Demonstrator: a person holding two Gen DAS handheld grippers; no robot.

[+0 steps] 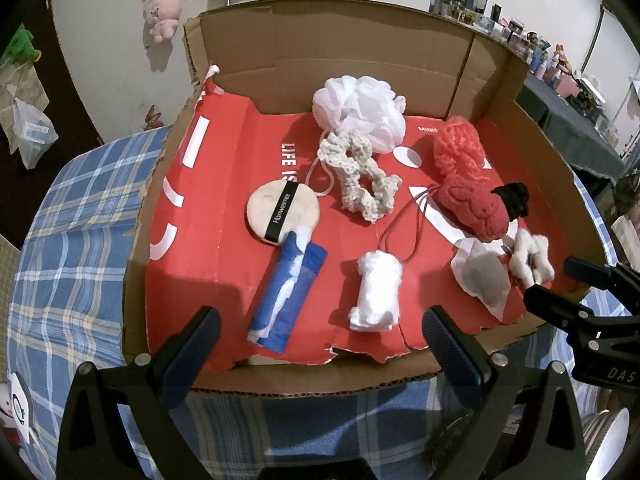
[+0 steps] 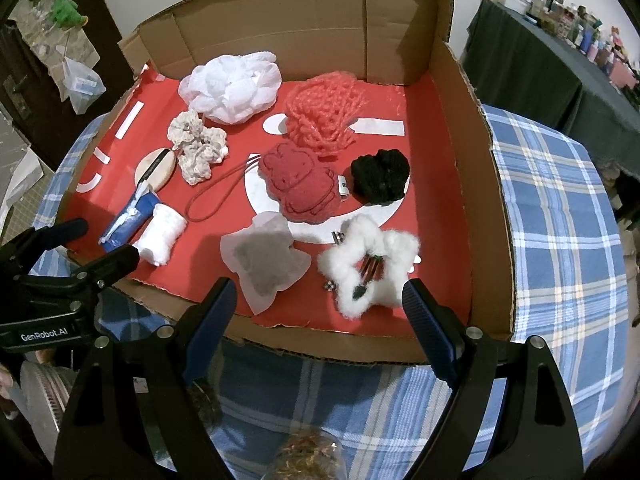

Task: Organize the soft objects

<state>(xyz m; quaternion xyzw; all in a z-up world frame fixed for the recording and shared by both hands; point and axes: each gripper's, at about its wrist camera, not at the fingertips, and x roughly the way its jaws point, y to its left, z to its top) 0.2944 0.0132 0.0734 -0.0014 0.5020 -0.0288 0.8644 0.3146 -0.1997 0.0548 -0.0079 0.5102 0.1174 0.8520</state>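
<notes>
Above the cardboard tray [image 2: 472,184], left hand-held gripper [image 1: 320,344] spread wide, empty, right hand-held gripper [image 2: 320,320] likewise spread, touching nothing.

On the red printed liner [image 1: 240,216] of the cardboard box you can read white letters "LIFE IS", cut off by the round beige powder puff [image 1: 283,209]. That puff's black strap [image 1: 281,213] carries small white lettering, too fine to make out. The left gripper [image 2: 106,240] body reads "GenRobot.AI"; the right gripper [image 1: 560,282] shows "DAS".
</notes>
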